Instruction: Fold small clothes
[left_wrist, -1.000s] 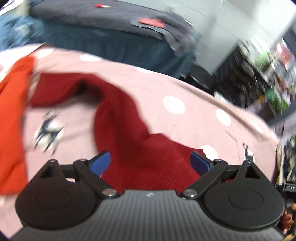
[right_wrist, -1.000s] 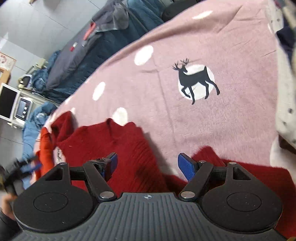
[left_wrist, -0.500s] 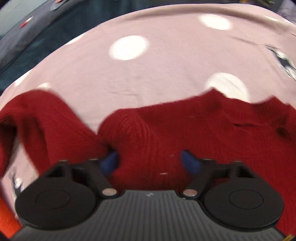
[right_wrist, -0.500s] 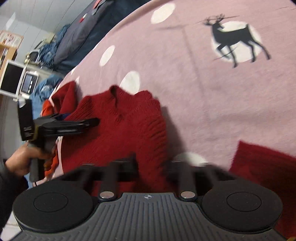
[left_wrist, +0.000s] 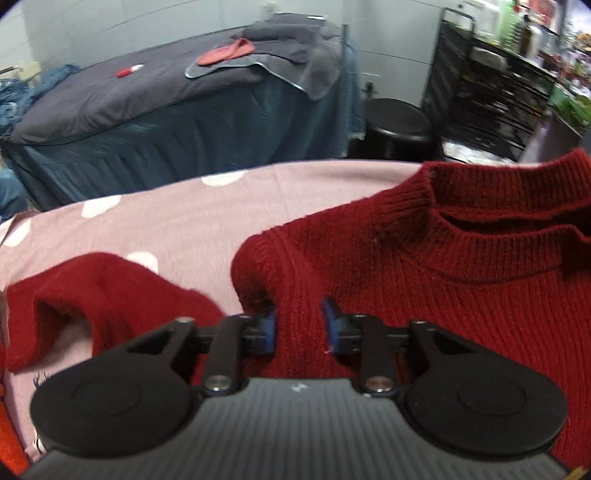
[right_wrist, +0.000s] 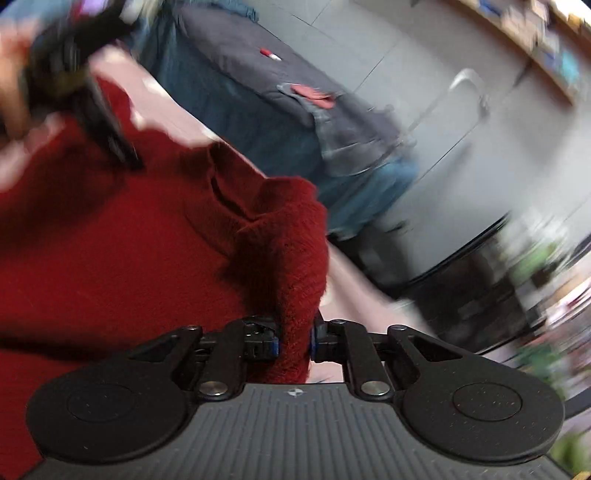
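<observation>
A dark red knit sweater (left_wrist: 461, 266) with a ribbed collar hangs lifted over a pink dotted blanket (left_wrist: 184, 218). My left gripper (left_wrist: 299, 326) is shut on the sweater's shoulder left of the collar. One sleeve (left_wrist: 110, 284) droops onto the blanket at the left. In the right wrist view, my right gripper (right_wrist: 294, 338) is shut on the sweater's (right_wrist: 129, 240) other shoulder. The left gripper shows blurred in the right wrist view (right_wrist: 92, 92), held by a hand at the top left.
A bed with dark grey cover (left_wrist: 166, 88) and blue skirt stands behind the blanket. A black stool (left_wrist: 397, 122) and a black rack (left_wrist: 491, 92) stand at the right. An orange garment (left_wrist: 11, 454) lies at the lower left edge.
Both grippers closed on the sweater's shoulders and lifted it off the blanket. The cameras now face the room instead of the blanket.
</observation>
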